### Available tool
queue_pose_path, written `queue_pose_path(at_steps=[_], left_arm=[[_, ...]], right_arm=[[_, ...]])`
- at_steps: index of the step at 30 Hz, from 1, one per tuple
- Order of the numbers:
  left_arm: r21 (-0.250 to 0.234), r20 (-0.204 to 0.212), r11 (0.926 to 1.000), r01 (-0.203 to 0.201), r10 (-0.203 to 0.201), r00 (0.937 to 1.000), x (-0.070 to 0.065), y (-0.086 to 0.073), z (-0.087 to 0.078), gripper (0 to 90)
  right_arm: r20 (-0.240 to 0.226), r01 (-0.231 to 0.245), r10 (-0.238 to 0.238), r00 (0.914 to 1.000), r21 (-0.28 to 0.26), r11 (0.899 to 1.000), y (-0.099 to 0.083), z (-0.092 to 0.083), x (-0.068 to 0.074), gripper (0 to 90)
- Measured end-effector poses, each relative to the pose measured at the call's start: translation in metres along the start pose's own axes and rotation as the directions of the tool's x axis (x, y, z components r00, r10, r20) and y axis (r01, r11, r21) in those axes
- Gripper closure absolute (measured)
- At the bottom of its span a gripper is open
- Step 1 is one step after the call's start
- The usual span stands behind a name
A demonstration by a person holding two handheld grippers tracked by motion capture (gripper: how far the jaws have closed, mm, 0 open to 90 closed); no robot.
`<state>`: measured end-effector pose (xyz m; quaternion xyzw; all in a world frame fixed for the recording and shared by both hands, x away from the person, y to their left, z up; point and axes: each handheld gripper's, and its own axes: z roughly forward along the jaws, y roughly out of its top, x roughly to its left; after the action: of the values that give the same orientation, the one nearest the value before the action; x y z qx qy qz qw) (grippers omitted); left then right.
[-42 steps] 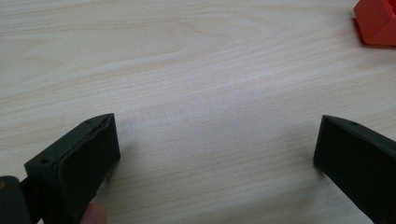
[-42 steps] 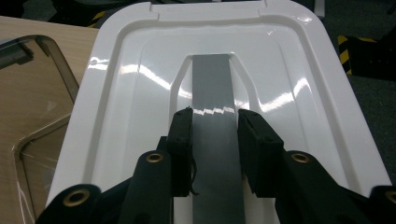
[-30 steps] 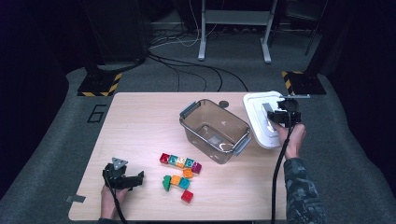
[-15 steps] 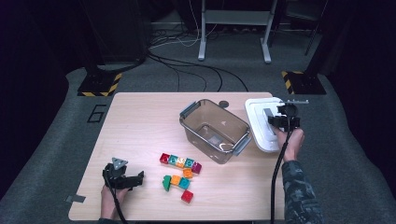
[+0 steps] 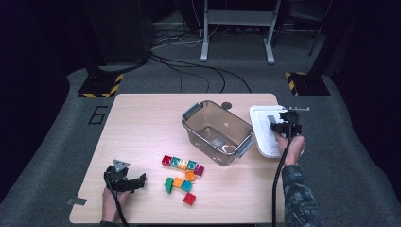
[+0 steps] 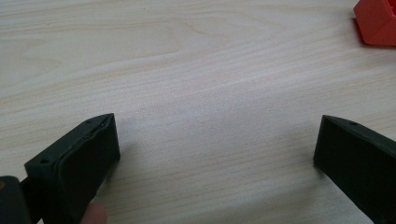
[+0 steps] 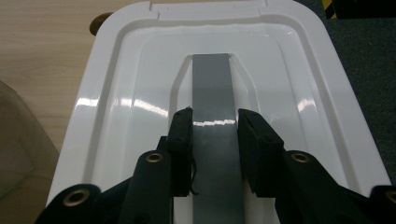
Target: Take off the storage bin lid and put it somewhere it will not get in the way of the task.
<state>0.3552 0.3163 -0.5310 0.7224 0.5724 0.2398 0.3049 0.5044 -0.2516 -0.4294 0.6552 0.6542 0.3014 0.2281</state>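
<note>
- Fingers (image 7: 180, 140) of R gripper (image 7: 214, 122) clamp grey handle strip (image 7: 212, 88) on white lid (image 5: 261, 132), lid on tabletop (image 5: 142, 123).
- L gripper (image 5: 134, 180) fingers wide, empty.
- Step: lid grasp. Next, likely: lift, carry over clear bin (image 5: 194, 127), align.

High view overlooks table (image 5: 142, 123); gripper views hover close
</note>
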Motion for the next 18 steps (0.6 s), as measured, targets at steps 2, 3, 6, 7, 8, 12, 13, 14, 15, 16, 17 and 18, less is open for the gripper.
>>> queue_pose_path(at_steps=[2, 3, 6, 7, 8, 12, 13, 14, 15, 16, 17, 18], left_arm=[[0.000, 0.000, 1.0000, 0.000, 0.000, 1.0000, 0.000, 0.000, 0.000, 0.0], [0.000, 0.000, 1.0000, 0.000, 0.000, 1.0000, 0.000, 0.000, 0.000, 0.0], [0.000, 0.000, 1.0000, 0.000, 0.000, 1.0000, 0.000, 0.000, 0.000, 0.0], [0.000, 0.000, 1.0000, 0.000, 0.000, 1.0000, 0.000, 0.000, 0.000, 0.0], [0.000, 0.000, 1.0000, 0.000, 0.000, 1.0000, 0.000, 0.000, 0.000, 0.0], [0.000, 0.000, 1.0000, 0.000, 0.000, 1.0000, 0.000, 0.000, 0.000, 0.0], [0.000, 0.000, 1.0000, -0.001, 0.001, 1.0000, 0.000, 0.000, 0.000, 0.0], [0.000, 0.000, 1.0000, 0.000, 0.000, 1.0000, 0.000, 0.000, 0.000, 0.0], [0.000, 0.000, 1.0000, 0.000, 0.000, 1.0000, 0.000, 0.000, 0.000, 0.0], [0.000, 0.000, 1.0000, 0.000, 0.000, 1.0000, 0.000, 0.000, 0.000, 0.0], [0.000, 0.000, 1.0000, 0.000, 0.000, 1.0000, 0.000, 0.000, 0.000, 0.0], [0.000, 0.000, 1.0000, 0.000, 0.000, 1.0000, 0.000, 0.000, 0.000, 0.0]], right_arm=[[0.006, -0.007, 0.007, 1.0000, 0.003, 1.000, -0.002, 0.003, -0.001, 66.3], [0.013, -0.011, 0.011, 0.9998, 0.004, 1.000, -0.003, 0.004, -0.001, 66.3], [0.015, -0.014, 0.014, 0.9998, 0.006, 1.000, -0.008, 0.009, -0.002, 66.3], [0.021, -0.023, 0.023, 0.9995, 0.011, 1.000, -0.009, 0.010, -0.002, 66.3], [0.024, -0.037, 0.037, 0.9990, 0.013, 0.999, -0.011, 0.012, -0.002, 66.3], [0.025, -0.051, 0.050, 0.9984, 0.022, 0.998, -0.016, 0.019, -0.004, 66.3], [0.026, -0.057, 0.057, 0.9981, 0.021, 0.998, -0.017, 0.020, -0.004, 66.3], [0.021, -0.069, 0.069, 0.9974, 0.025, 0.997, -0.017, 0.021, -0.004, 66.3], [0.021, -0.070, 0.070, 0.9974, 0.026, 0.997, -0.018, 0.022, -0.005, 66.3], [0.018, -0.069, 0.068, 0.9975, 0.029, 0.997, -0.018, 0.023, -0.004, 66.3], [0.021, -0.064, 0.063, 0.9978, 0.030, 0.998, -0.018, 0.023, -0.004, 66.3], [0.024, -0.062, 0.061, 0.9978, 0.030, 0.998, -0.019, 0.024, -0.004, 66.3]])
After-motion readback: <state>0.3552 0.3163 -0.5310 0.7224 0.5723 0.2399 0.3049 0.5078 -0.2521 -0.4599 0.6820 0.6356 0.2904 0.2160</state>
